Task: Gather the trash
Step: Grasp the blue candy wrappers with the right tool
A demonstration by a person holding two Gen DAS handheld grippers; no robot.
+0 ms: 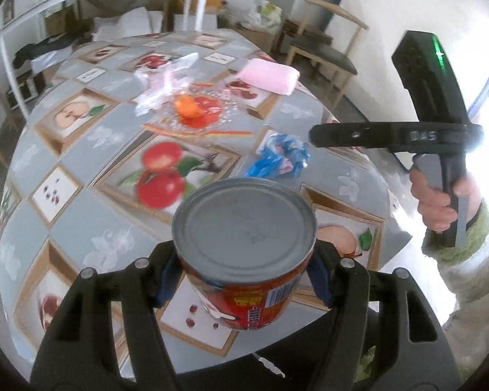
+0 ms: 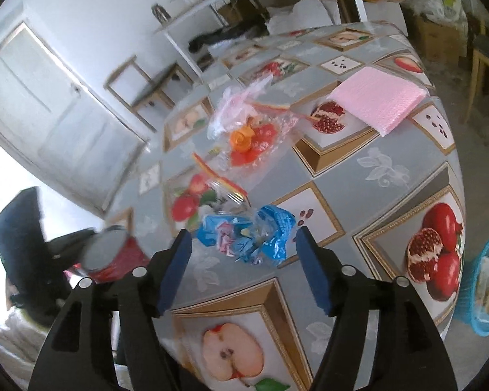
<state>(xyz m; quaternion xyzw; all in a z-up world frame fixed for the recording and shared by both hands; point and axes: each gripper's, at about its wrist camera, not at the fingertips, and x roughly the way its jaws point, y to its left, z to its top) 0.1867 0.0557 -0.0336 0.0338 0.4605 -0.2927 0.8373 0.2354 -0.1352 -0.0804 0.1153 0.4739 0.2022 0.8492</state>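
My left gripper [image 1: 244,268] is shut on a red tin can [image 1: 244,251] with a grey lid and holds it above the table's near edge; the can also shows at the left of the right wrist view [image 2: 109,255]. A crumpled blue wrapper [image 2: 246,238] lies on the fruit-print tablecloth [image 2: 391,169], just beyond my right gripper [image 2: 244,244], which is open and empty above it. The wrapper also shows in the left wrist view [image 1: 278,156], under the right gripper [image 1: 319,133]. Clear plastic wrapping with an orange piece [image 2: 244,140] and a fork [image 2: 228,192] lie farther back.
A pink napkin pack [image 2: 376,101] lies at the table's far right. A blue basket [image 2: 487,286] with scraps sits beside the table at the right. Wooden chairs [image 1: 322,55] and a white shelf frame [image 2: 185,16] stand behind the table.
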